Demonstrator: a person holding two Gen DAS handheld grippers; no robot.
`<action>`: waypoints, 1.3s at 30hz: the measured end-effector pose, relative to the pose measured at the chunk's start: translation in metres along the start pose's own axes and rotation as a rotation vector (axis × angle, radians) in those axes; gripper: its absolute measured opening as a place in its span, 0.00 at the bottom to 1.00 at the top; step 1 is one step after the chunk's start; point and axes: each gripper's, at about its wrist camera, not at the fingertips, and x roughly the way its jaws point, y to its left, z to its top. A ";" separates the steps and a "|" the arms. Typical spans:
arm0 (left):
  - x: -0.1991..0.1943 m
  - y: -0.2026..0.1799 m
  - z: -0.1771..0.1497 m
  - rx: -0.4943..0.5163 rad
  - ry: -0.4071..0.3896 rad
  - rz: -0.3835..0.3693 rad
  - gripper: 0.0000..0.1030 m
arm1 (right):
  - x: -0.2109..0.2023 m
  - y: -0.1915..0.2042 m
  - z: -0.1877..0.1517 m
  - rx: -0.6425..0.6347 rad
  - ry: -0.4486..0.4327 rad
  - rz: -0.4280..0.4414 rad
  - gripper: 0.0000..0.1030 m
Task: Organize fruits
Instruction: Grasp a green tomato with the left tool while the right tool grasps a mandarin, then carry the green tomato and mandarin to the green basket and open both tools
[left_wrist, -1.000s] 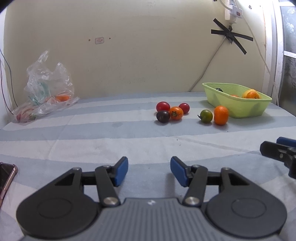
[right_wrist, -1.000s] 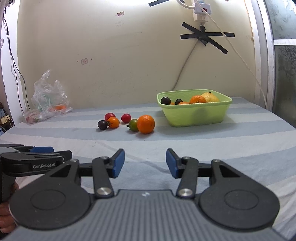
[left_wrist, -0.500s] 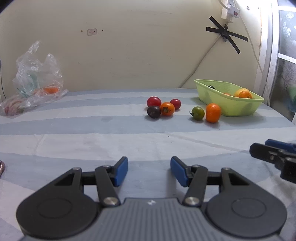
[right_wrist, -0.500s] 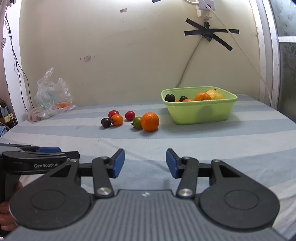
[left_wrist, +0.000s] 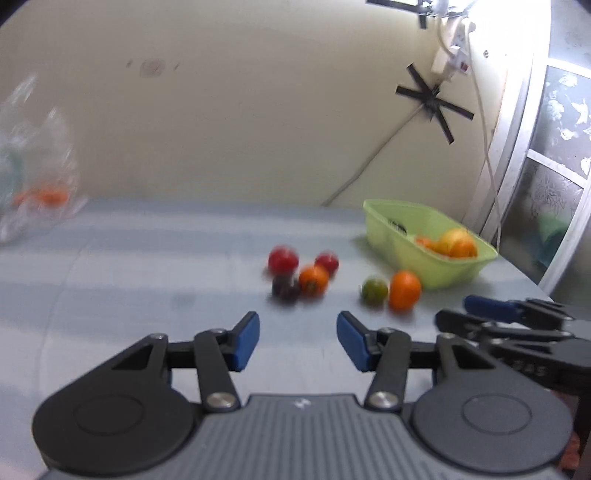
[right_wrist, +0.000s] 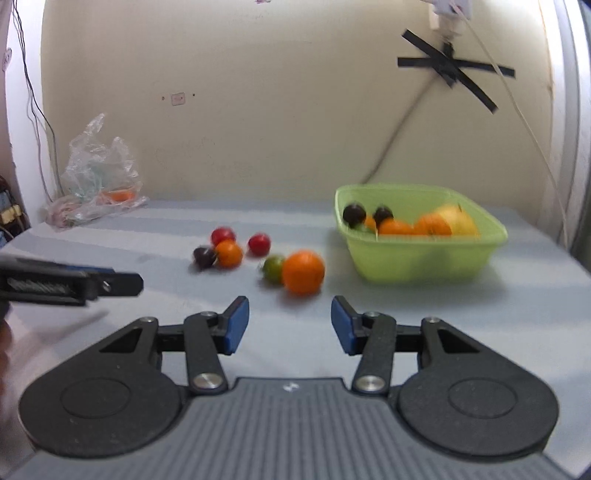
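Altogether, loose fruit: six pieces on the striped cloth (right_wrist: 424, 314).
Red tomatoes: two, (right_wrist: 222, 235) and (right_wrist: 258, 243), far in the cluster.
Dark tomato: one (right_wrist: 203, 256), touching the orange tomato (right_wrist: 229, 253).
Green tomato: one (right_wrist: 273, 268), touching the round, bright orange (right_wrist: 303, 271) to its right.
Green basket: one (right_wrist: 417, 258), far right, holding dark, orange and yellow fruit.
Plastic bag: one (right_wrist: 98, 173), far left by the wall.
Left gripper (left_wrist: 297, 338): angled down, jaws just closing, apart, nothing between.
Right gripper (right_wrist: 289, 325): angled down toward the orange, jaws apart, empty.
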 end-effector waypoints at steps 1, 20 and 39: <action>0.004 -0.001 0.005 0.016 -0.005 -0.006 0.40 | 0.008 -0.003 0.004 0.006 0.010 0.008 0.50; 0.092 -0.077 0.033 0.256 0.113 -0.100 0.36 | -0.020 -0.052 -0.010 0.078 0.041 0.034 0.36; -0.028 -0.087 -0.043 0.248 0.115 -0.123 0.25 | -0.084 -0.034 -0.054 0.146 0.035 0.120 0.36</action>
